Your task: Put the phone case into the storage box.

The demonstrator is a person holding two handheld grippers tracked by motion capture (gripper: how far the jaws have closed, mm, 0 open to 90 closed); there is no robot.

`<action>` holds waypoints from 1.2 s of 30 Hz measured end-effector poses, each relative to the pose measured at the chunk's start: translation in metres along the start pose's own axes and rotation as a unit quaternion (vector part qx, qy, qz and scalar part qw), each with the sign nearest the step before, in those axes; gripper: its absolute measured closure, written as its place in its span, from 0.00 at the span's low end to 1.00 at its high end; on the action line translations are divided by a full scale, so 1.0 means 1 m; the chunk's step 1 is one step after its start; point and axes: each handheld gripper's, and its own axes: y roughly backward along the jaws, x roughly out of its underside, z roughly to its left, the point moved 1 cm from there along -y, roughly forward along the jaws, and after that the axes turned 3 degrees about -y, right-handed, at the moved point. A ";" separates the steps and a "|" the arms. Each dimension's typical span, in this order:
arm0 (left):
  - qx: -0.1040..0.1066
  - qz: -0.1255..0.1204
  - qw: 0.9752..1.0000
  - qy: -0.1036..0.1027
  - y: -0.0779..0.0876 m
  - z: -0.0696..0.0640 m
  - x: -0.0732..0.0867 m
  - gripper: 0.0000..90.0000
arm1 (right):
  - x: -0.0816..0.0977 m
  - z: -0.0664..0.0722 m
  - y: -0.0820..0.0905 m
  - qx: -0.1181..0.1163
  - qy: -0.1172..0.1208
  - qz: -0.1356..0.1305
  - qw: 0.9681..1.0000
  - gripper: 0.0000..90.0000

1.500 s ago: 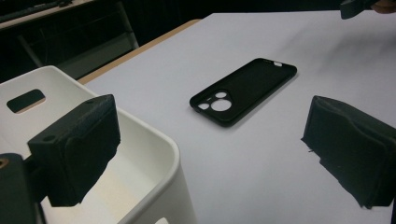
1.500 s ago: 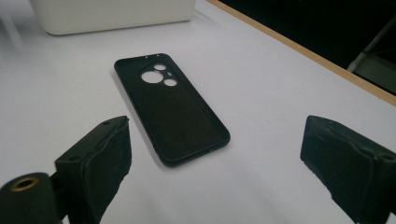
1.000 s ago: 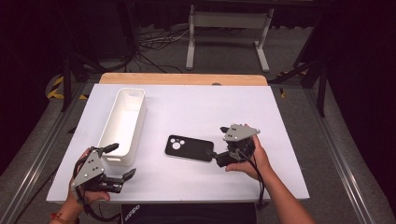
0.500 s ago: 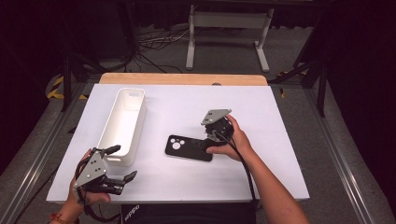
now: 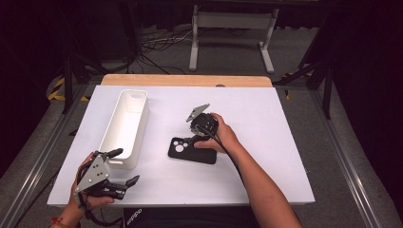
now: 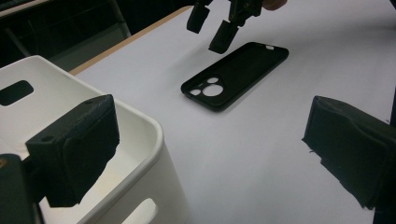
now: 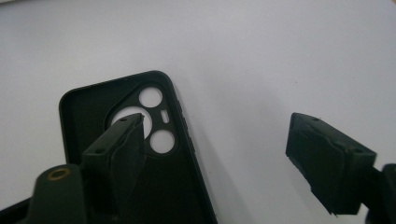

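Lying flat at tabletop (image 5: 285, 156) centre: black phone case (image 5: 192, 151), camera cutouts toward nine o'clock. Hovering over its twelve o'clock long edge: right tool (image 5: 192, 134), jaws wide, just been closing, one above case, gripping nothing.

Left gripper (image 6: 210, 158): jaws wide apart, nothing btwn them. One jaw hangs over the rim of the white bin (image 6: 154, 135). Black phone case (image 6: 236, 74) lies flat on white table (image 6: 261, 154), cam cutouts facing near. Right gripper (image 6: 214, 27) hovers just above case's far edge, jaws apart.
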 end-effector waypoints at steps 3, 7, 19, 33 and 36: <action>0.006 0.004 1.000 0.004 0.000 -0.001 0.000 0.05 | -0.005 -0.001 -0.008 -0.009 -0.002 0.004 1.000 0.26; 0.007 0.006 1.000 0.001 0.000 -0.002 0.000 0.05 | -0.009 0.001 -0.016 -0.007 -0.003 0.013 1.000 0.28; 0.013 0.010 1.000 0.001 -0.003 -0.003 0.002 0.06 | -0.010 0.001 -0.036 -0.026 0.002 0.035 0.999 0.41; 0.022 0.020 1.000 -0.005 -0.006 -0.003 0.002 0.06 | -0.008 -0.002 -0.044 -0.080 0.003 0.041 0.996 0.81; 0.025 0.023 0.999 -0.001 -0.007 -0.003 0.002 0.06 | -0.009 -0.002 -0.044 -0.093 0.001 0.044 0.995 0.87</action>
